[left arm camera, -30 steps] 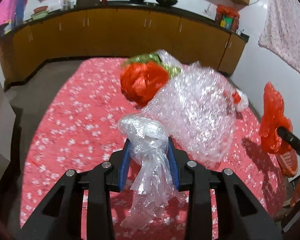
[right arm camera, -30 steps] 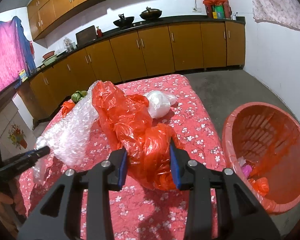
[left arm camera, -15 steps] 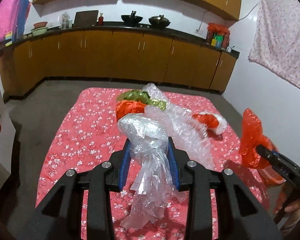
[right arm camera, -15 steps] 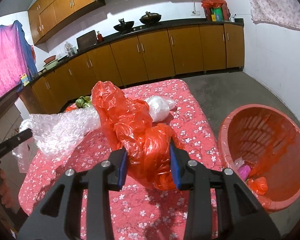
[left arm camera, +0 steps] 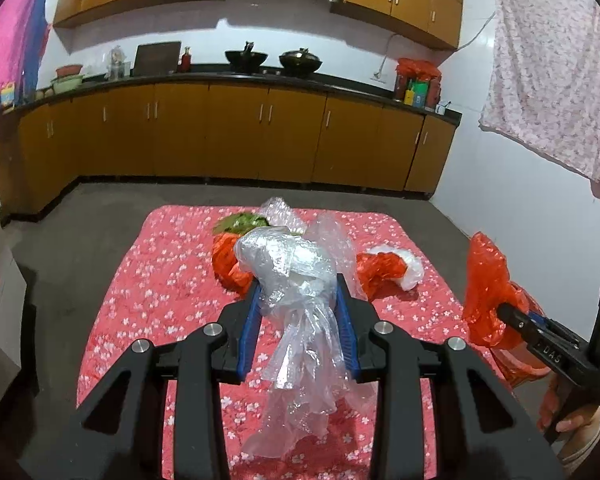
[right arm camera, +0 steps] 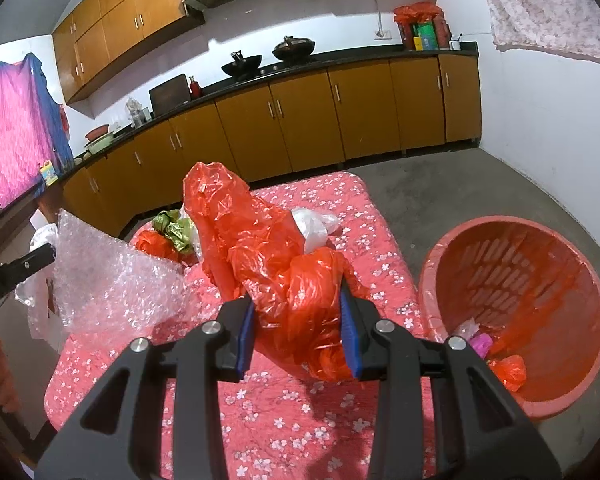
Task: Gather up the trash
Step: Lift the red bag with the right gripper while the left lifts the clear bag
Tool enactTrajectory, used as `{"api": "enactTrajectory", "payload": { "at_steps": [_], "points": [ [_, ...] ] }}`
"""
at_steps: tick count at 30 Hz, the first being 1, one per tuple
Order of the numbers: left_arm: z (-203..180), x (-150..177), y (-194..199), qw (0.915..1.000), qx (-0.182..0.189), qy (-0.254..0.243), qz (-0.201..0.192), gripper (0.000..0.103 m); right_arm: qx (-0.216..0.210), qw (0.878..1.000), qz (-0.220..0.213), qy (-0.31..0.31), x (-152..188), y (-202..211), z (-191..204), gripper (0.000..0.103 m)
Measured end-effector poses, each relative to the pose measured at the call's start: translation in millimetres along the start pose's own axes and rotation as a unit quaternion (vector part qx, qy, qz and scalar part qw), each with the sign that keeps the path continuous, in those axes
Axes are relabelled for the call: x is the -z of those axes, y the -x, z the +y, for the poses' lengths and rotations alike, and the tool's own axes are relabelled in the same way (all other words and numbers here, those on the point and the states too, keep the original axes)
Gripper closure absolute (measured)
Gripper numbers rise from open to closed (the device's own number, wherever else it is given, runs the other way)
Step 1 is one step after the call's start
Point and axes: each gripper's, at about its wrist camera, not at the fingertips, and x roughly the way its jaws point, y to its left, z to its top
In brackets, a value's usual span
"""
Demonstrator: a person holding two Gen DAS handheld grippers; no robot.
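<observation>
Plastic wrap (left arm camera: pixel 296 280) in my clamped left gripper (left arm camera: pixel 298 320) has lifted off the table (left arm camera: pixel 160 280); my right gripper (right arm camera: pixel 298 328) stays pinched on the red bag (right arm camera: pixel 268 252), ready for the basket (right arm camera: pixel 572 272).

You have a clear, glossy plastic bag (left arm camera: pixel 296 280) between the blue pads (left arm camera: pixel 249 326) of your black left gripper (left arm camera: pixel 298 330), with clear bubble wrap (right arm camera: pixel 116 280) trailing from it. Your black right gripper (right arm camera: pixel 298 330), also blue-padded, is clamped on an orange-red plastic bag (right arm camera: pixel 268 256). The table cover (left arm camera: pixel 172 272) under you is coral red, sprinkled with small white blossoms. On it lie a green crumpled piece (right arm camera: pixel 176 228), a white bag (right arm camera: pixel 312 228) and another orange-red wad (left arm camera: pixel 380 268). The bin (right arm camera: pixel 540 248) is salmon red; inside it there is something pink (right arm camera: pixel 480 342), possibly a wrapper. The cabinets (left arm camera: pixel 236 132) are amber brown with a black counter, and the hanging cloth (left arm camera: pixel 556 80) is pale pink with a fine floral print.
</observation>
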Motion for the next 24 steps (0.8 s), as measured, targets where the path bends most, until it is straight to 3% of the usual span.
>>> {"api": "enactTrajectory", "payload": {
  "at_steps": [9, 24],
  "points": [
    [-4.9, -23.0, 5.6, 0.9995, 0.004, -0.015, -0.026, 0.068, 0.004, 1.0, -0.005, -0.007, 0.5, 7.4, -3.9, 0.067],
    [-6.0, -20.6, -7.7, 1.0, 0.004, -0.007, 0.001, 0.068, 0.003, 1.0, -0.002, -0.008, 0.0, 8.3, -3.0, 0.067]
  ]
}}
